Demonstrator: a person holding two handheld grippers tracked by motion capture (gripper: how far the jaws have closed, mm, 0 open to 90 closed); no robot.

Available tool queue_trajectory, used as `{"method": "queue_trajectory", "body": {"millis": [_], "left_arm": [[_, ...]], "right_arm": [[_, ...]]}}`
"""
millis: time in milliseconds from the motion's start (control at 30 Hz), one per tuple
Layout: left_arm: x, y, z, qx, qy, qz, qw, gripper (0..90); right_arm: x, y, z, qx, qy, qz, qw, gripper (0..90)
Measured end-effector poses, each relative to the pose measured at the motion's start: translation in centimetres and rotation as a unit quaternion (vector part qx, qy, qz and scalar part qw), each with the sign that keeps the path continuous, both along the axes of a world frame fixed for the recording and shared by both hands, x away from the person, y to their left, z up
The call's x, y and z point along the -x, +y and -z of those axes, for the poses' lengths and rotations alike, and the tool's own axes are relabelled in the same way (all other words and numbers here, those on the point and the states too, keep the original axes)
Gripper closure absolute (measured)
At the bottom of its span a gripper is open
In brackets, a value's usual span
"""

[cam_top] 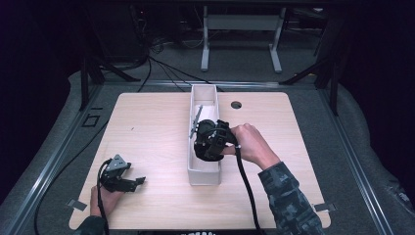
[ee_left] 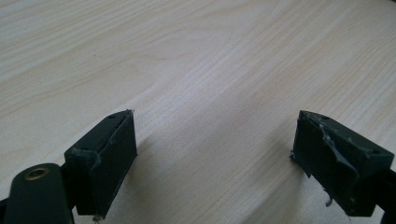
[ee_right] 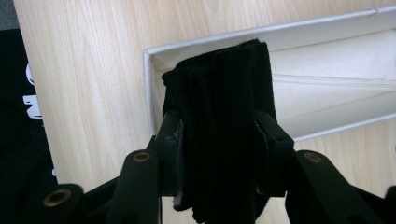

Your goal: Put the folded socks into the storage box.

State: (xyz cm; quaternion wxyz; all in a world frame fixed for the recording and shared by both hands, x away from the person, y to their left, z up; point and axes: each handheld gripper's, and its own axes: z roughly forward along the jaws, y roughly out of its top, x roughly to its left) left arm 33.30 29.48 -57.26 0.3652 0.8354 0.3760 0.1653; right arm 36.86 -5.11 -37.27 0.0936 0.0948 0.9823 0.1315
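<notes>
One folded black cloth (ee_right: 219, 116) hangs over the white box's (ee_right: 150, 88) end rim.

We see a pale wooden tabletop (cam_top: 156, 147) with rounded corners and a round cable hole (cam_top: 236, 105) near its far edge. Grey carpeted floor (cam_top: 244, 63) surrounds it. Beyond the far edge stands a grey metal frame (cam_top: 241, 29) on two feet, with dark cables (cam_top: 166, 68) trailing across the floor. Two small tape marks (cam_top: 77, 203) sit at the near corners.
</notes>
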Motion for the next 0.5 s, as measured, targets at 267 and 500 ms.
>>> {"method": "queue_trajectory", "body": {"millis": [267, 500], "left_arm": [[0.0, 0.0, 0.0, 0.0, 0.0, 0.0, 1.0, 13.3], [0.0, 0.0, 0.0, 0.0, 0.0, 0.0, 1.0, 13.3]], "right_arm": [[-0.4, 0.7, 0.7, -0.004, 0.012, 0.0, 0.9999, 59.7], [-0.7, 1.4, 2.2, -0.001, 0.029, 0.001, 0.9996, 59.7]]}}
